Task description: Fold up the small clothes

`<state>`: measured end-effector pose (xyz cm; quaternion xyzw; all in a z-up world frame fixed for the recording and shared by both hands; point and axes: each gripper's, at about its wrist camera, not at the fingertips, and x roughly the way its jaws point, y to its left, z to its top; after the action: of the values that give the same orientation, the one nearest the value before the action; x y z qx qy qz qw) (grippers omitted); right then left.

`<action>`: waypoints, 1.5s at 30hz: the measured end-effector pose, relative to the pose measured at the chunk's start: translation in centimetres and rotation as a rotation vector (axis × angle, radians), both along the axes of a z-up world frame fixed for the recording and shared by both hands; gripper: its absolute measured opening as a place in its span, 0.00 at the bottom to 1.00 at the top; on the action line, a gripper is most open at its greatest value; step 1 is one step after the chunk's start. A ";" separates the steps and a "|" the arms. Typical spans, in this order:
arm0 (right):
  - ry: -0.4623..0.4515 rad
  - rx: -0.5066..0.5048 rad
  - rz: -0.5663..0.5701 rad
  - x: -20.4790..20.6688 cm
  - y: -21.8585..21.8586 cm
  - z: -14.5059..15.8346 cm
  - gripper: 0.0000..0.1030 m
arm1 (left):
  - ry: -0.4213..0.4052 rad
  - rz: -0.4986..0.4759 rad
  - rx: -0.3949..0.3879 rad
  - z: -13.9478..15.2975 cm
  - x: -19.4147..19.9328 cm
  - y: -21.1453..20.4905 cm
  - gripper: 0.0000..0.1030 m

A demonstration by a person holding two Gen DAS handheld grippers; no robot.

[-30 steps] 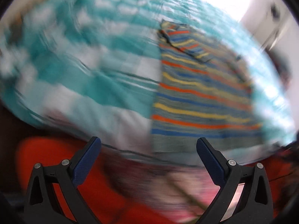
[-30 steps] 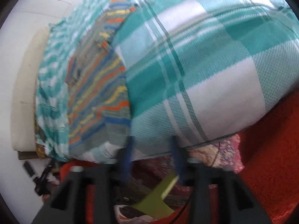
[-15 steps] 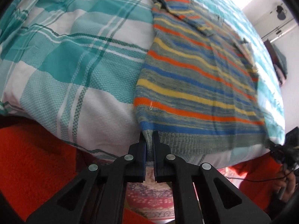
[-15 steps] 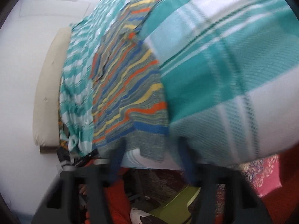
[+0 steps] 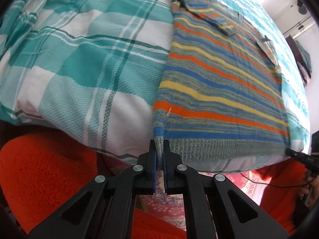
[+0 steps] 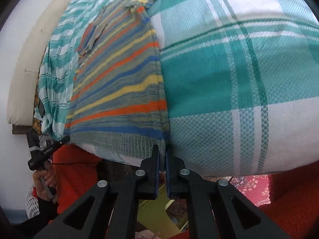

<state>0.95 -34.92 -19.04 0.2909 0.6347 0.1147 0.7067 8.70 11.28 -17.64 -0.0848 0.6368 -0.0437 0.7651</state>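
A small striped knit sweater (image 5: 219, 75), with orange, yellow and blue bands, lies flat on a teal and white plaid bed cover (image 5: 89, 59), its ribbed hem at the near edge of the bed. My left gripper (image 5: 159, 149) is shut on the hem's left corner. In the right wrist view the sweater (image 6: 119, 83) lies to the left and my right gripper (image 6: 162, 153) is shut on the hem's right corner. Both sleeves are folded in over the chest.
The bed cover (image 6: 239, 79) fills most of the right wrist view. A red fleece garment (image 5: 45, 179) lies below the bed edge. A white padded headboard (image 6: 26, 63) stands at far left. The other hand-held gripper (image 6: 39, 153) shows at the sweater's far corner.
Both grippers were open and away from the bed. They came to the sweater's hem and shut on its two corners, the left first, the right after.
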 end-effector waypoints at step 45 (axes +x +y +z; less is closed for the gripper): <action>-0.234 -0.291 0.122 5.4 6.6 -0.8 0.41 | -0.206 -0.073 0.274 -1.8 4.1 -7.5 0.92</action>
<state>6.34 -28.35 -19.81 0.1311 0.5745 0.0975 0.8020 12.83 3.83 -19.46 0.0485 0.5576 0.0073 0.8287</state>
